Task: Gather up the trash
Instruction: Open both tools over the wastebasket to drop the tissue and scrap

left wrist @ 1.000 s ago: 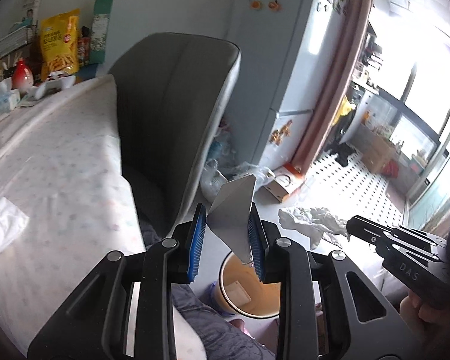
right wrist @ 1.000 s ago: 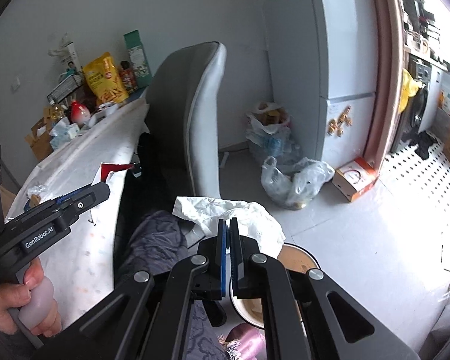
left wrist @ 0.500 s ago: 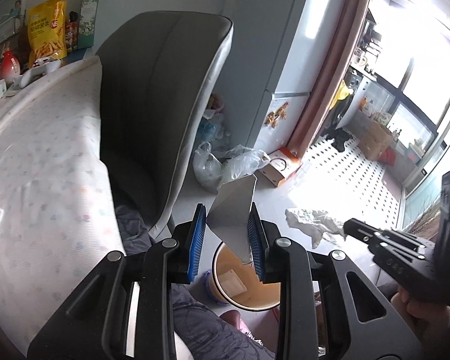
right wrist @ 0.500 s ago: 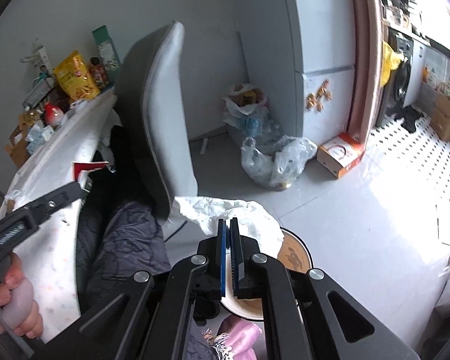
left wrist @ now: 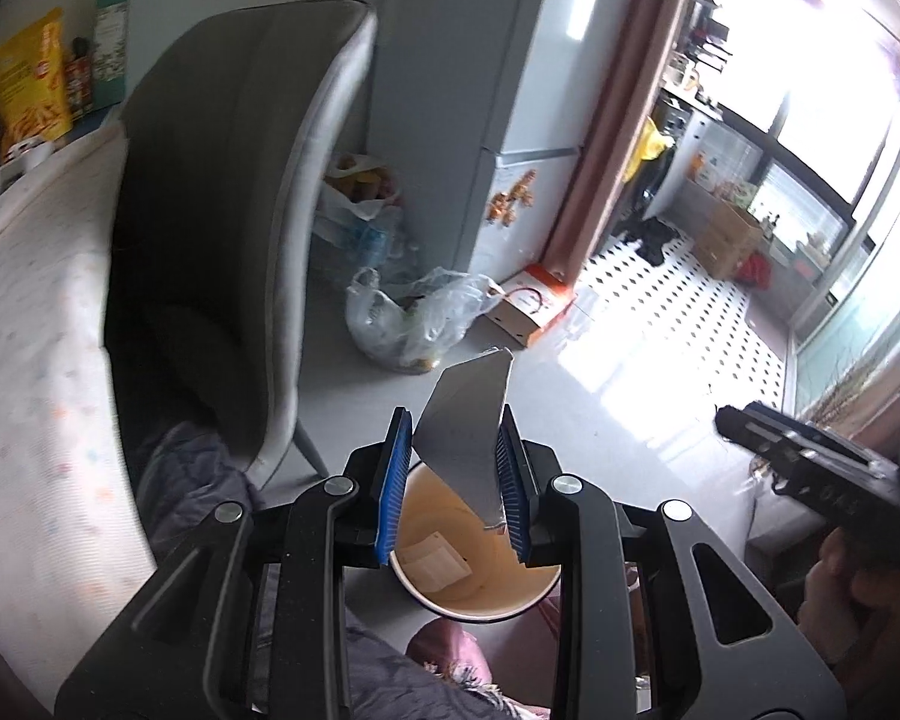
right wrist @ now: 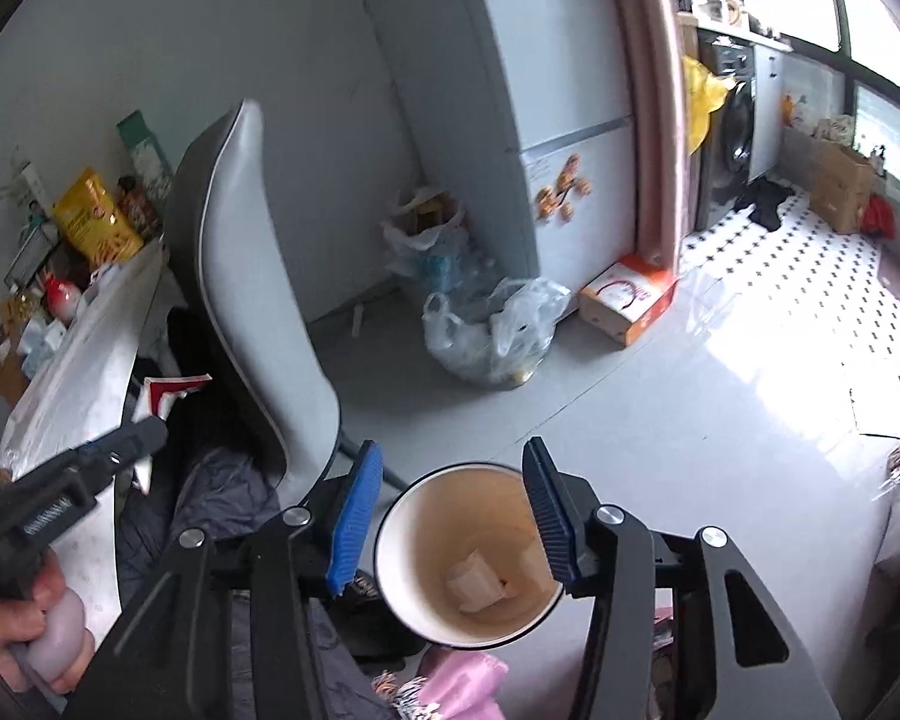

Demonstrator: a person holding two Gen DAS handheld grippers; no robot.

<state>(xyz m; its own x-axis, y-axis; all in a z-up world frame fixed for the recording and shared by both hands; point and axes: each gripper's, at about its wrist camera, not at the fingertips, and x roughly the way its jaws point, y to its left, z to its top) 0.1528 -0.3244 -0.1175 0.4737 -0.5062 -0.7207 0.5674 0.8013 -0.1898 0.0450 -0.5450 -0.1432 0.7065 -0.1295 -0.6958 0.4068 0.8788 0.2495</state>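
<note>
My left gripper [left wrist: 453, 468] is shut on a grey folded card [left wrist: 467, 426] and holds it just above a round tan trash bin [left wrist: 480, 597] on the floor. My right gripper [right wrist: 453, 513] is open and empty, right over the same bin [right wrist: 402, 564]. Pale paper scraps [right wrist: 480, 582] lie at the bin's bottom. The left gripper and the card's red-and-white side [right wrist: 171, 387] also show at the left of the right wrist view. The right gripper also shows at the right edge of the left wrist view [left wrist: 804, 456].
A grey chair [left wrist: 240, 198] stands left of the bin beside a table with a patterned cloth [left wrist: 36, 324]. Plastic bags [right wrist: 489, 330], an orange box [right wrist: 627, 297] and a fridge [right wrist: 558, 120] stand further back. Snack packs [right wrist: 96, 225] sit on the table's far end.
My right gripper has opened and the white crumpled tissue it held is gone from its jaws. Both grippers have moved over the bin. The left still holds the card.
</note>
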